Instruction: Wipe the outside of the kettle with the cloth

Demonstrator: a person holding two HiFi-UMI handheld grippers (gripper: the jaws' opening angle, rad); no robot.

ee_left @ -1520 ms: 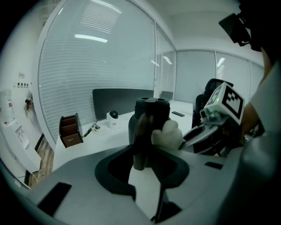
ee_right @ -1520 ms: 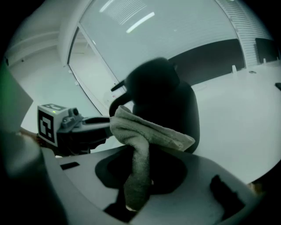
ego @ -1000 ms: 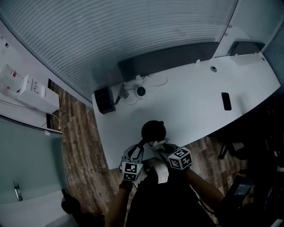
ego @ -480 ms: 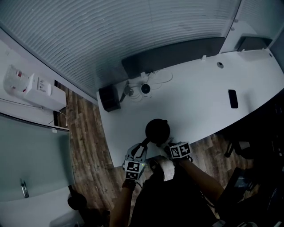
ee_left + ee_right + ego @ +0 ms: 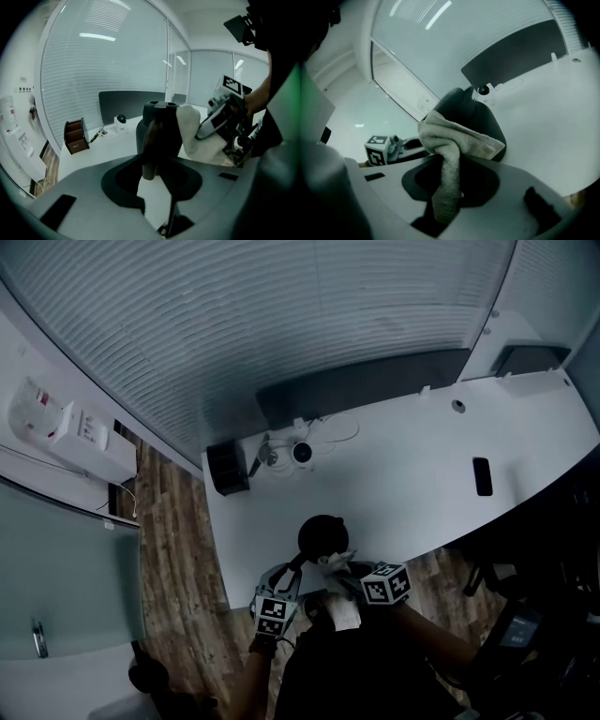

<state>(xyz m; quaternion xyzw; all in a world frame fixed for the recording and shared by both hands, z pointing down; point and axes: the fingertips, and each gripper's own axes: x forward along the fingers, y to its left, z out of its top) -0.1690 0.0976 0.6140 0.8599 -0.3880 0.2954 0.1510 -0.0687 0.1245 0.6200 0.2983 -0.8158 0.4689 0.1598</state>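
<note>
Kettle [image 5: 323, 536]: a dark, smooth, rounded body with a flat-topped lid, upright over the near edge of the white desk [image 5: 412, 456]. From above it showed as a black disc just in front of the two grippers. Whether its base rested on the desktop could not be told.

The left gripper [image 5: 151, 164] had its jaws closed on the kettle's handle [image 5: 151, 140], a dark, slim, glossy bar running down the side of the body.

The right gripper [image 5: 447, 187] was clamped on the cloth [image 5: 454, 140], a pale, nubbly piece of towelling. It was bunched into a thick rope between the jaws and spread above them into a folded flap. The flap lay against the kettle's curved wall on the side away from the handle.

The desk was smooth and matt with a long curved front edge, and wood-grain floor [image 5: 178, 559] showed beyond its left end. Most of its surface lay bare to the right of the kettle and behind it.

Well behind the kettle, near the back edge, stood a small round white camera [image 5: 301, 452] with thin cables. Just to its left was a boxy brown pen holder [image 5: 75, 136]. A flat dark phone [image 5: 481, 476] lay far to the right.
</note>
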